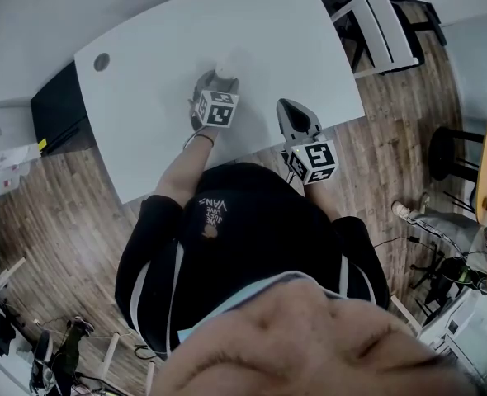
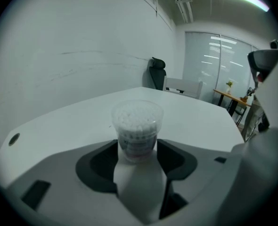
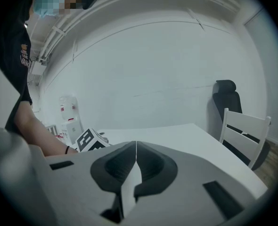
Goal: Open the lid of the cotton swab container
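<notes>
The cotton swab container [image 2: 137,126] is a clear round tub packed with white swabs, and it stands upright on the white table [image 2: 73,121]. Its lid looks to be on. My left gripper [image 2: 137,149] reaches around its lower body, one jaw against each side. In the head view the container [image 1: 226,68] shows as a pale spot just beyond the left gripper [image 1: 218,81]. My right gripper [image 1: 284,104] hovers over the table's near edge, to the right of the left one. In its own view the right gripper [image 3: 136,145] is shut on nothing.
The table has a round cable hole [image 1: 101,61] at its far left. A white chair [image 1: 380,27] stands at the table's right end, and a black cabinet [image 1: 58,110] on its left. A black stool [image 1: 450,151] is on the wooden floor at right.
</notes>
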Available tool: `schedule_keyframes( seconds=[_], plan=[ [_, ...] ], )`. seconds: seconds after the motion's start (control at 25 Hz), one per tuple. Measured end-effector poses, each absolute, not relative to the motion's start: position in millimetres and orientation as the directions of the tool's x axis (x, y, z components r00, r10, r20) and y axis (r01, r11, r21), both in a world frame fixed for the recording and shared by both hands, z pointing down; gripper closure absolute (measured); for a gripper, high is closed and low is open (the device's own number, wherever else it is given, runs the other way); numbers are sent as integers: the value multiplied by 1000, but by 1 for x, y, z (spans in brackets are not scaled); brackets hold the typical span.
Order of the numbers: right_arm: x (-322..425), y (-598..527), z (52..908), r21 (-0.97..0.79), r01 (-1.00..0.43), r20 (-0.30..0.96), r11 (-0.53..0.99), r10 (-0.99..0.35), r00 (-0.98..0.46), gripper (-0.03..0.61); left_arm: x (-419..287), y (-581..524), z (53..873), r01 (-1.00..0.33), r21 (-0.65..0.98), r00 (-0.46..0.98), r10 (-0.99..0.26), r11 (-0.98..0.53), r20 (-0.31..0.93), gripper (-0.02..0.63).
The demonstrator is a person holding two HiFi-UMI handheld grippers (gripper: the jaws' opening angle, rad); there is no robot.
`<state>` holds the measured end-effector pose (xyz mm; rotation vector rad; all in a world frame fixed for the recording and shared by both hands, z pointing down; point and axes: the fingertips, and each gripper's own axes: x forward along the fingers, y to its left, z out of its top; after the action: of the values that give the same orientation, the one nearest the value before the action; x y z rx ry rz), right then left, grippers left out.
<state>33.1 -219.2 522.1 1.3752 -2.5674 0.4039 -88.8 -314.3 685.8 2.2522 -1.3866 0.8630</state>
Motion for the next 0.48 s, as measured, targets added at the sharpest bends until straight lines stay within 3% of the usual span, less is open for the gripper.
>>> schedule_keyframes(
  seconds=[0.04, 0.48],
  plan=[
    [34, -219, 522, -143, -837, 303, 528, -782, -545, 566, -89, -315, 686, -890, -19, 330, -673, -455, 662, 359],
    [34, -216, 523, -144, -835, 305, 531, -779, -548, 566, -91, -315, 684, -890, -18, 332, -677, -455, 657, 367]
  ],
)
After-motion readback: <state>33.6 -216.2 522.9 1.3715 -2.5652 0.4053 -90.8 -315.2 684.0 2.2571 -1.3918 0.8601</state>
